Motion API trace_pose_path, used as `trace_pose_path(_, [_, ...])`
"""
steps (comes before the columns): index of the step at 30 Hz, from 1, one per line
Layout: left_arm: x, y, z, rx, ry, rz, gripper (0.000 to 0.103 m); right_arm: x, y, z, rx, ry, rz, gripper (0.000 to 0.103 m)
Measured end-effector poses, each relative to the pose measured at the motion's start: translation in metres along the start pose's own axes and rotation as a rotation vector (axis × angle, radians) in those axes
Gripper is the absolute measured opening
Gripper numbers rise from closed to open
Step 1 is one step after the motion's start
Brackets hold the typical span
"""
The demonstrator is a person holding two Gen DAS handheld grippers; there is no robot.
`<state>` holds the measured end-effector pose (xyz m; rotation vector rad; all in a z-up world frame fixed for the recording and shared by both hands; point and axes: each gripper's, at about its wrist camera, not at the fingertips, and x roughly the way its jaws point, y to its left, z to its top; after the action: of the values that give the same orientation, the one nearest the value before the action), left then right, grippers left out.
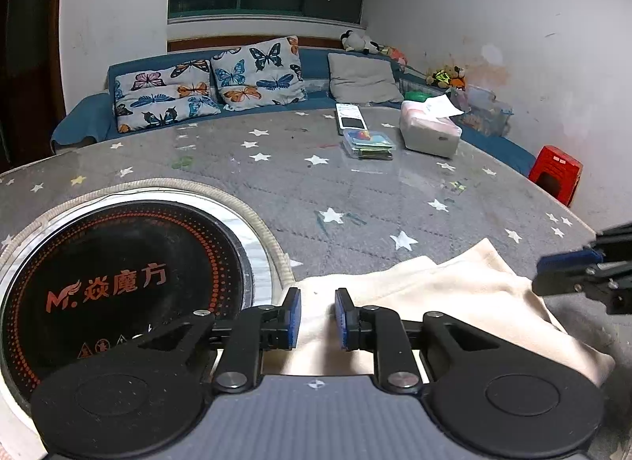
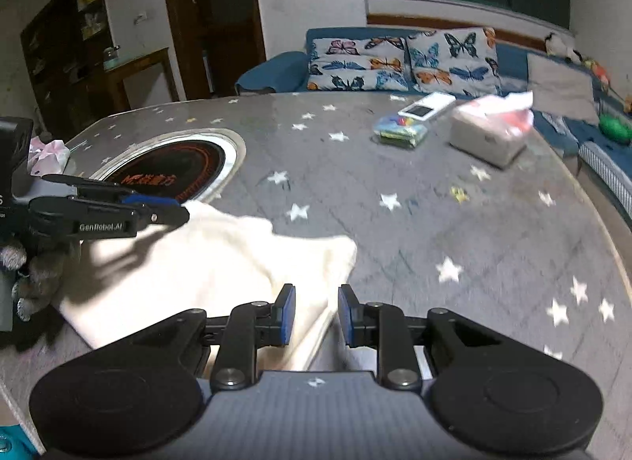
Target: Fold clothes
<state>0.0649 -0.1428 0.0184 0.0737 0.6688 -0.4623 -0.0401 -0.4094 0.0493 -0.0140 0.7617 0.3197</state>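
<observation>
A cream folded garment [image 1: 442,294] lies on the grey star-patterned table [image 1: 355,191], near its front edge. My left gripper [image 1: 318,317] is open, its blue pads either side of the cloth's left part, just above it. In the right wrist view the same garment [image 2: 205,262] spreads left of centre. My right gripper [image 2: 316,315] is open over the cloth's right edge, nothing held. The left gripper [image 2: 158,209] shows at the left, over the cloth's far corner. The right gripper [image 1: 568,270] shows at the right edge of the left wrist view.
A round black induction hob [image 1: 118,282] is set into the table to the left. A tissue box [image 1: 430,130], a clear plastic case [image 1: 369,144] and a white device [image 1: 349,118] sit at the far side. A blue sofa with butterfly cushions [image 1: 205,84] stands behind; a red stool [image 1: 555,173] at the right.
</observation>
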Motion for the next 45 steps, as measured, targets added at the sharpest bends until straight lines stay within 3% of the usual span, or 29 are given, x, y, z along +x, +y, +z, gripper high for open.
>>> trace_pose_path(6, [0.001, -0.004, 0.000, 0.014, -0.001, 0.018, 0.024, 0.010, 0.008, -0.005, 0.005, 0.005, 0.027, 0.021])
trace_pose_path(9, [0.000, -0.006, -0.002, 0.028, -0.007, 0.029, 0.025, 0.015, 0.011, -0.007, 0.006, 0.003, 0.023, 0.010])
trace_pose_path(11, [0.000, -0.007, -0.003, 0.034, -0.010, 0.035, 0.026, 0.012, 0.015, -0.005, -0.027, -0.014, -0.011, 0.004])
trace_pose_path(16, [0.001, -0.005, -0.005, 0.029, -0.018, 0.048, 0.036, 0.011, 0.021, -0.003, -0.080, -0.033, -0.104, 0.003])
trace_pose_path(19, [0.002, -0.002, -0.005, 0.011, -0.015, 0.055, 0.042, 0.017, 0.019, -0.004, -0.083, -0.028, -0.114, 0.005])
trace_pose_path(23, [0.002, -0.002, -0.005, 0.006, -0.012, 0.057, 0.043, 0.008, 0.016, 0.006, -0.053, -0.060, -0.093, 0.006])
trace_pose_path(26, [0.002, -0.002, -0.005, 0.004, -0.012, 0.061, 0.046, 0.004, 0.021, 0.019, -0.055, -0.077, -0.026, 0.006])
trace_pose_path(31, [0.003, -0.001, -0.005, -0.004, -0.011, 0.067, 0.049, 0.030, 0.037, 0.032, -0.129, -0.039, 0.037, 0.006])
trace_pose_path(36, [0.004, 0.000, -0.005, -0.007, -0.011, 0.070, 0.052, 0.063, 0.038, 0.033, -0.156, 0.025, 0.040, 0.005])
trace_pose_path(45, [-0.022, -0.011, -0.008, 0.032, -0.066, 0.021, 0.053, -0.004, 0.018, 0.025, -0.123, -0.013, 0.022, 0.006])
